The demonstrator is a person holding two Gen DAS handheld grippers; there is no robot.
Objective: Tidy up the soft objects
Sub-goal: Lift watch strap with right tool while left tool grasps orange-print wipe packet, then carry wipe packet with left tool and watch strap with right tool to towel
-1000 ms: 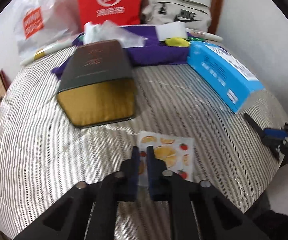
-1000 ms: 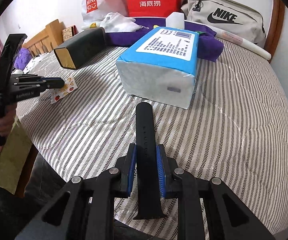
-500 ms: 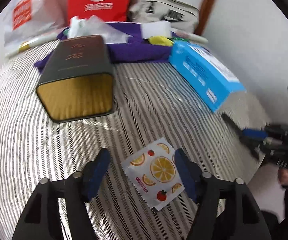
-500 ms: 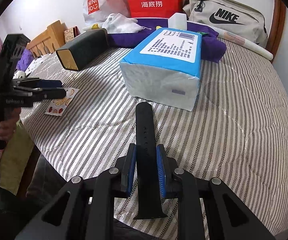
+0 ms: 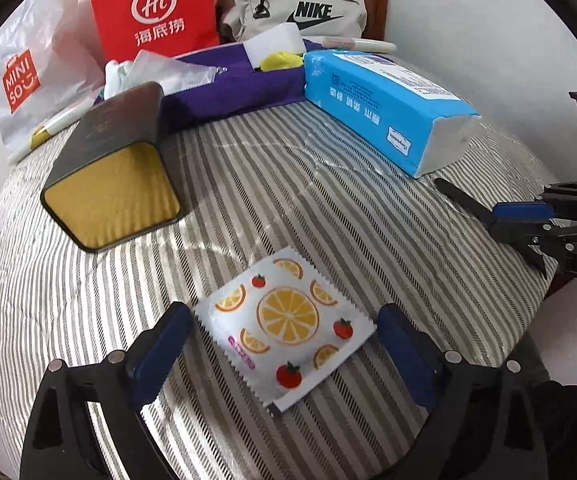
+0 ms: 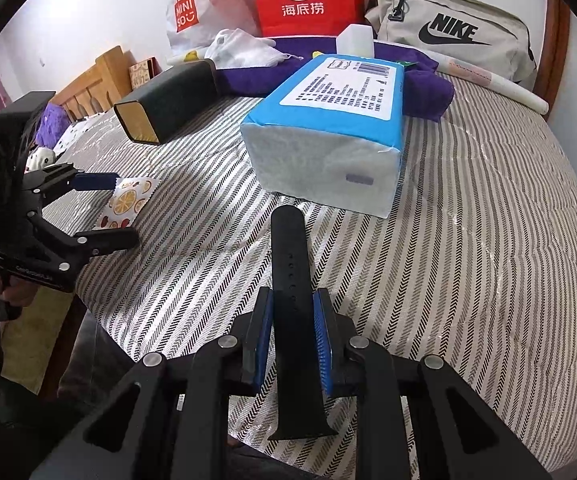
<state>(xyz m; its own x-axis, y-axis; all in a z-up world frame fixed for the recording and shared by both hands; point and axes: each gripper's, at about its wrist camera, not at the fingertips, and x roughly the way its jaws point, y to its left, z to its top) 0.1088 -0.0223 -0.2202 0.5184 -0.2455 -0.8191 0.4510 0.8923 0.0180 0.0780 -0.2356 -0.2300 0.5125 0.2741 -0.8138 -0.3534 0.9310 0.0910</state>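
Both left tongs (image 5: 284, 332) straddle sachet (image 5: 286, 326) edges; right tongs (image 6: 293, 332) pinch strap (image 6: 294, 300).

Bare striped bed (image 5: 268, 184) fills the frame's centre. A dark box (image 5: 116, 168) blocks the upper left, a blue tissue pack (image 5: 380, 100) the upper right, bags the top.

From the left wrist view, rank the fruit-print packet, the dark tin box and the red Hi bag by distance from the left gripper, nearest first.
1. Fruit-print packet: lying flat between the open fingers of the left gripper.
2. Dark tin box: farther back, to the left.
3. Red Hi bag: upright at the far end of the bed.
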